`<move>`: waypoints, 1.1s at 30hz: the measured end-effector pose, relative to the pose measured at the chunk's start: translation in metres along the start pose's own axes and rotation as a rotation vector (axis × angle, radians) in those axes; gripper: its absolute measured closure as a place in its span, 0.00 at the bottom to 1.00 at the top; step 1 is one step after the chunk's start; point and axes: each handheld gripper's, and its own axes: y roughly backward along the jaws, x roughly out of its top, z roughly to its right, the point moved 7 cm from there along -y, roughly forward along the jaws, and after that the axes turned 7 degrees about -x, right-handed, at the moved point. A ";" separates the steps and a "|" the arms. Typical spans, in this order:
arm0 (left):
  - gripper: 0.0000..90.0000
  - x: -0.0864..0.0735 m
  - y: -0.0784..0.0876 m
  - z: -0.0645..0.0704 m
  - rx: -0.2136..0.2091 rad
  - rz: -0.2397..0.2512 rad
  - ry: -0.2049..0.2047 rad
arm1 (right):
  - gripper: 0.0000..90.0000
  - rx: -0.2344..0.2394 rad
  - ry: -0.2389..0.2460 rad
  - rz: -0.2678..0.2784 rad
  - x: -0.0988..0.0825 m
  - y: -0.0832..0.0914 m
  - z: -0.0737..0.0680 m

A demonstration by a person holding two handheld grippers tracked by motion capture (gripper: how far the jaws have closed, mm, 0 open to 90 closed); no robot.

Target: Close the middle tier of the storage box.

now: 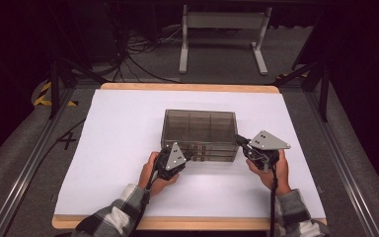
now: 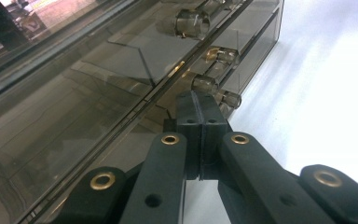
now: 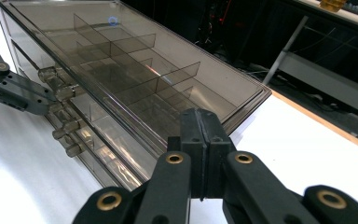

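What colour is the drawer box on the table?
Smoky, see-through grey-brown drawer box; clearest in the right gripper view.

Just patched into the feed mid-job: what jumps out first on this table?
A smoky clear plastic drawer cabinet stands in the middle of the white table, its dividers showing through the top and small clear knobs along its front. The left claw sits shut at those knobs, and the right claw sits shut at the cabinet's front right corner.
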 end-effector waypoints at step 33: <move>0.98 0.004 0.014 0.000 0.021 -0.001 -0.039 | 0.95 0.003 0.082 -0.034 0.004 0.013 -0.011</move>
